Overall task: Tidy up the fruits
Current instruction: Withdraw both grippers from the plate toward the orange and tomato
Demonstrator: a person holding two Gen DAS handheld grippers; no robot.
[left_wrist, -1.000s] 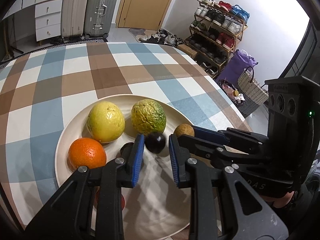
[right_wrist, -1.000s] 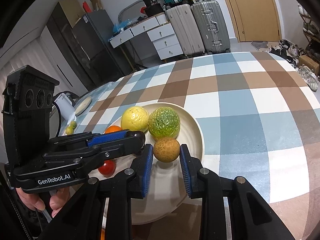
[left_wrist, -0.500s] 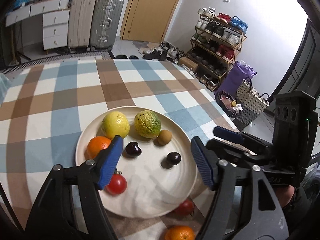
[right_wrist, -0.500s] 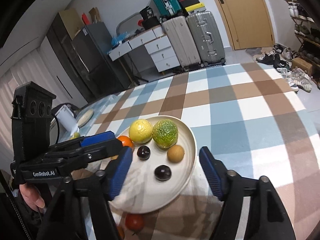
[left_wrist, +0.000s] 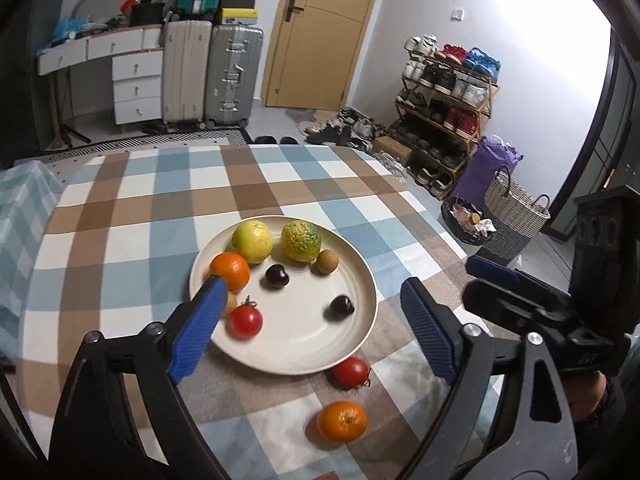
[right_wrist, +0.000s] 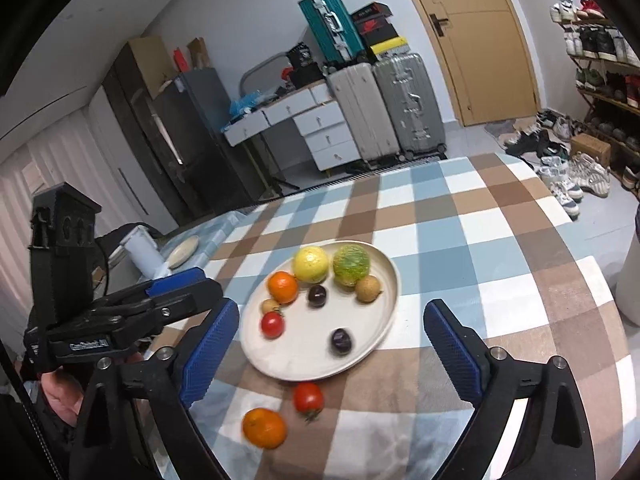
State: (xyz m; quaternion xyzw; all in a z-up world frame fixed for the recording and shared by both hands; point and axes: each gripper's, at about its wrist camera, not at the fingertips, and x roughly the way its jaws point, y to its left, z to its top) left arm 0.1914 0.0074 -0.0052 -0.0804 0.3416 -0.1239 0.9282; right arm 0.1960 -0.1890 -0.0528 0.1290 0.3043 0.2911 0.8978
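Fruit fills the cream plate (left_wrist: 362, 264) near the table's (left_wrist: 120, 216) centre, while a tomato (left_wrist: 350, 372) and an orange (left_wrist: 342, 421) lie off its near rim. The left gripper (left_wrist: 310, 330) and right gripper (right_wrist: 334, 352) both hover above, jaws spread wide, holding nothing.

Black grippers, ribbed blue jaws

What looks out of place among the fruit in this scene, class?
Two pieces lie off the plate: a tomato and an orange sit on the tablecloth by its near rim, while the other fruit is on it.
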